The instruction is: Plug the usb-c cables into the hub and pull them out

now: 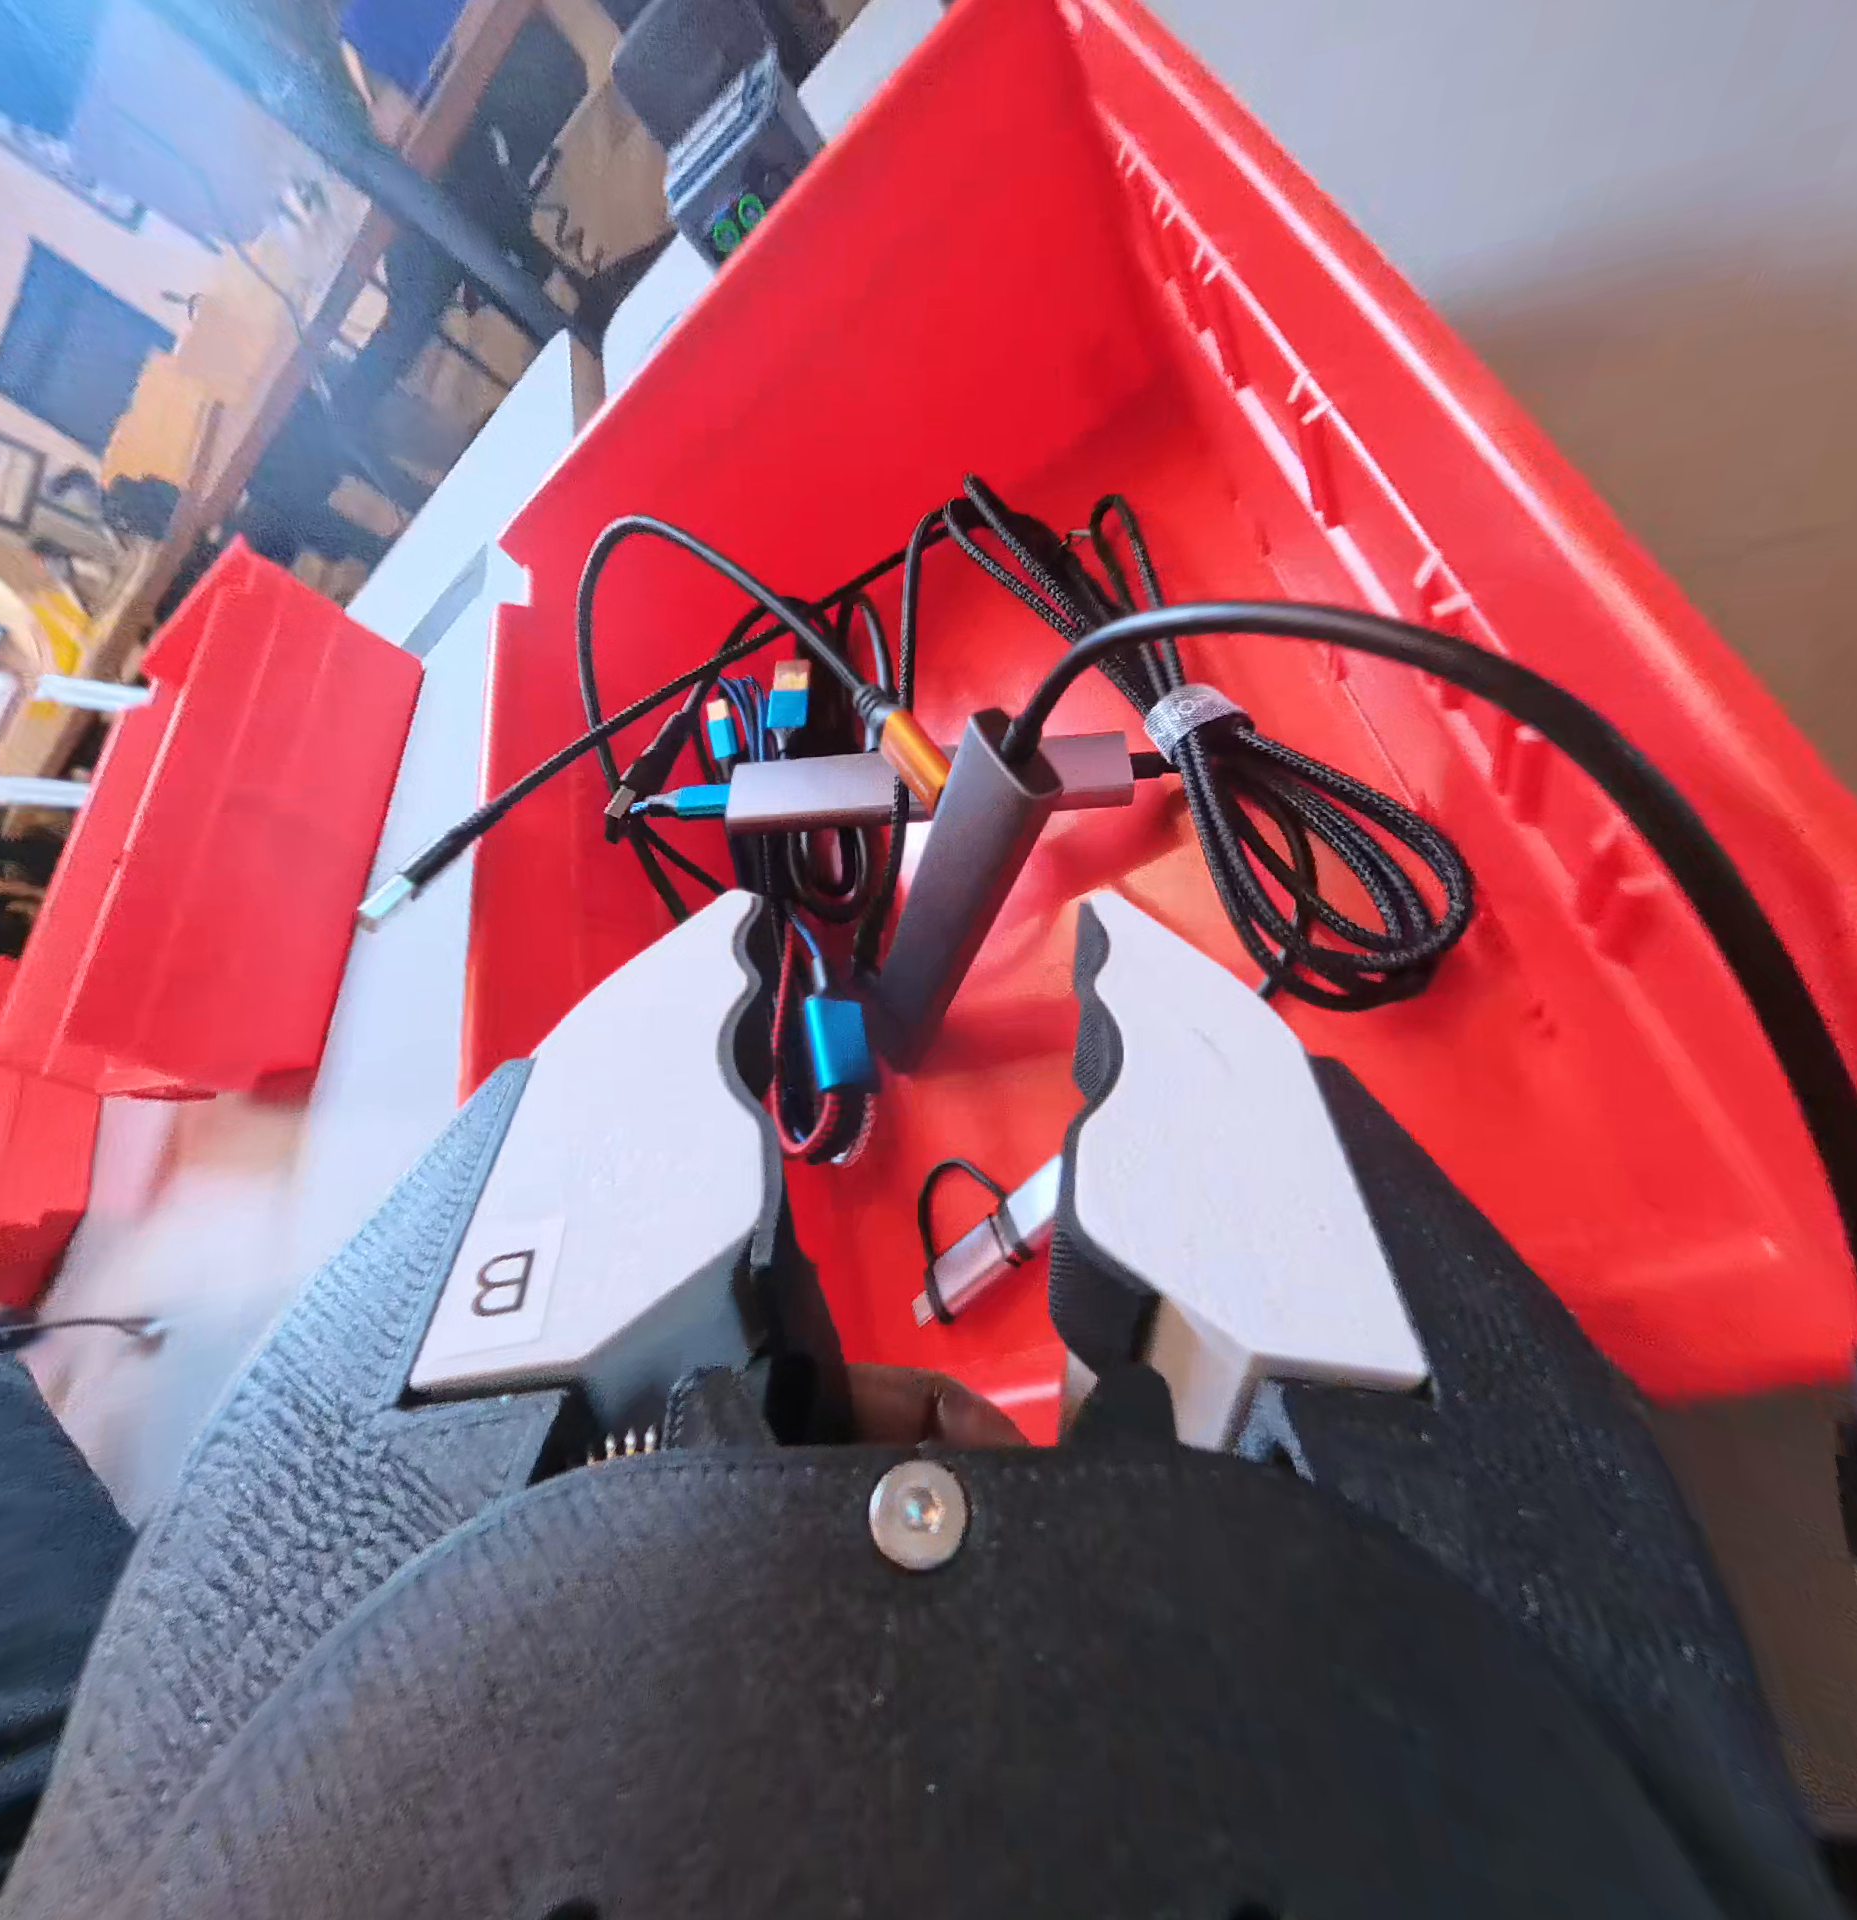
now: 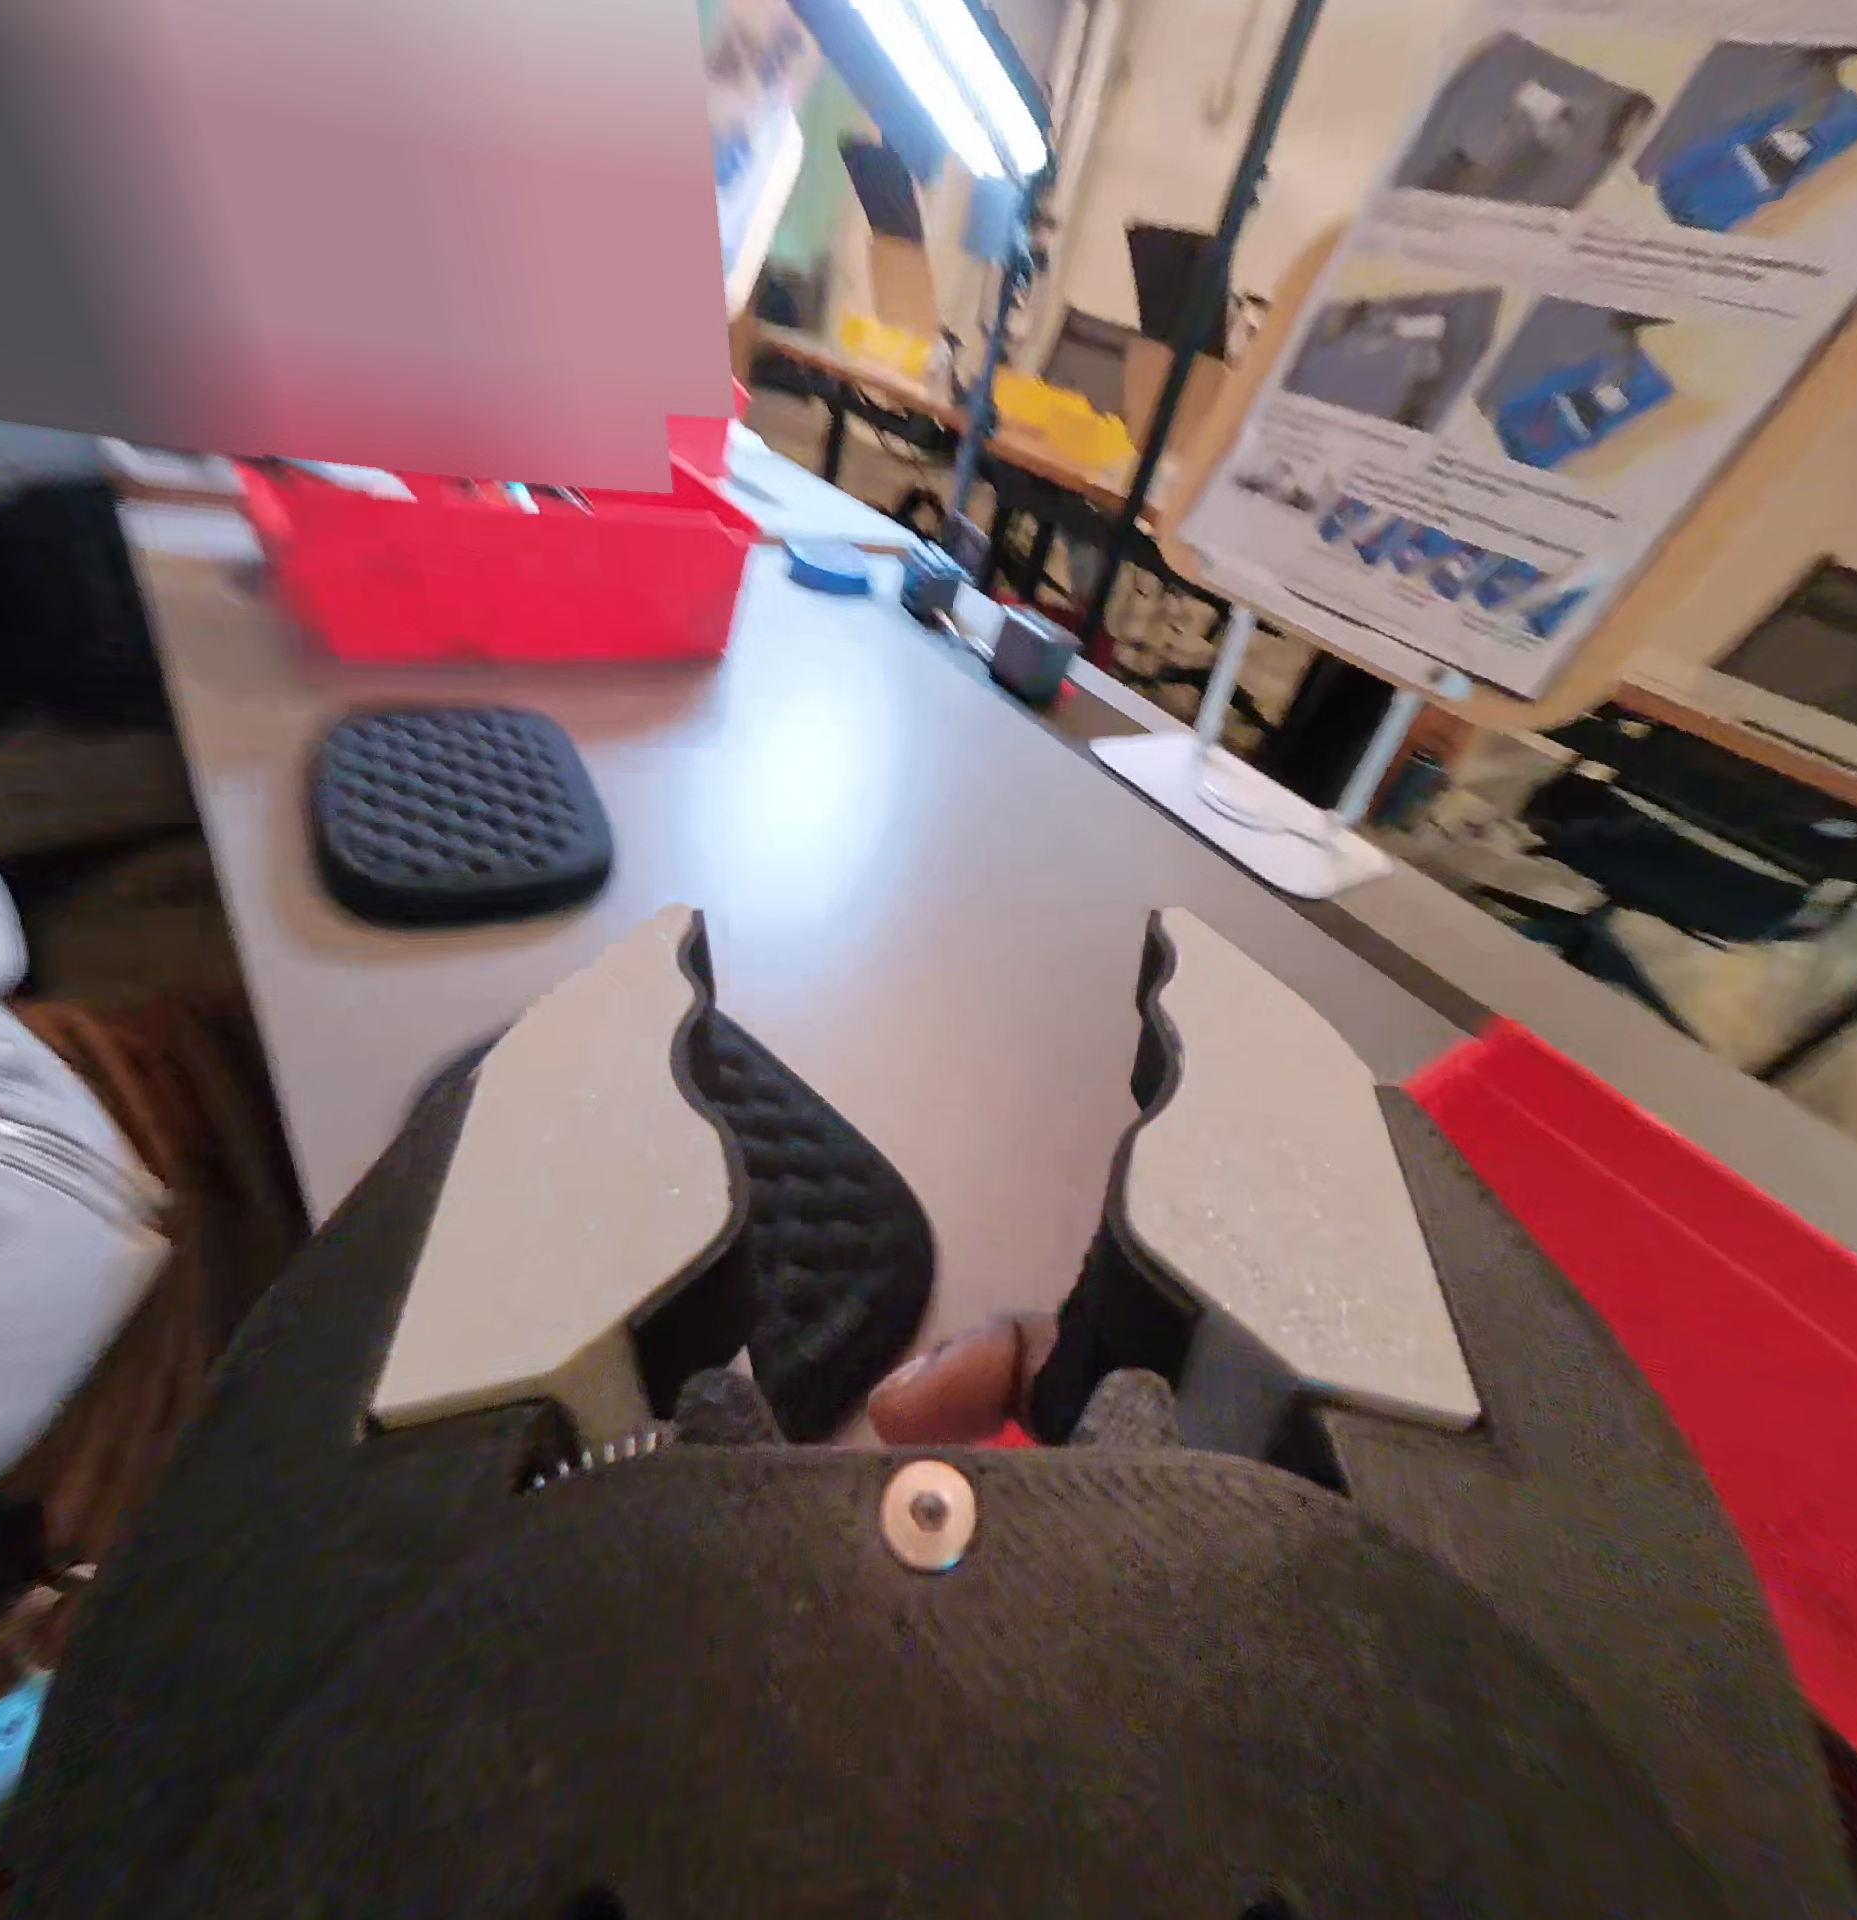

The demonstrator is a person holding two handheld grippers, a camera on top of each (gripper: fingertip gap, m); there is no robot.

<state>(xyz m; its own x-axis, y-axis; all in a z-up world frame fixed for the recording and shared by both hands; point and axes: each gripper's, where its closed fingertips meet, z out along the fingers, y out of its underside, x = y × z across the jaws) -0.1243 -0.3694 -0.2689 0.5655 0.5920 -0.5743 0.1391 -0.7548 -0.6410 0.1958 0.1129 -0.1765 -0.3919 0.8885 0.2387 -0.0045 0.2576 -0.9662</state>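
Red plastic bin (image 1: 1007,343) holds the tangle; the left gripper (image 1: 919,914) is the one lined up on it.

Inside the bin a slim grey metal hub (image 1: 955,883) stands propped, its long axis running away from that gripper and leaning on a second grey hub (image 1: 830,800) lying crosswise; the propped hub's near end sits just ahead of the parted, empty jaws, slightly left of their midline. A black cable (image 1: 1423,644) is plugged into its far end. The right gripper (image 2: 924,925), jaws apart and empty, points over the grey tabletop (image 2: 903,748) toward a black dimpled pad (image 2: 456,810), away from the hubs, so I'd expect the left to reach first.
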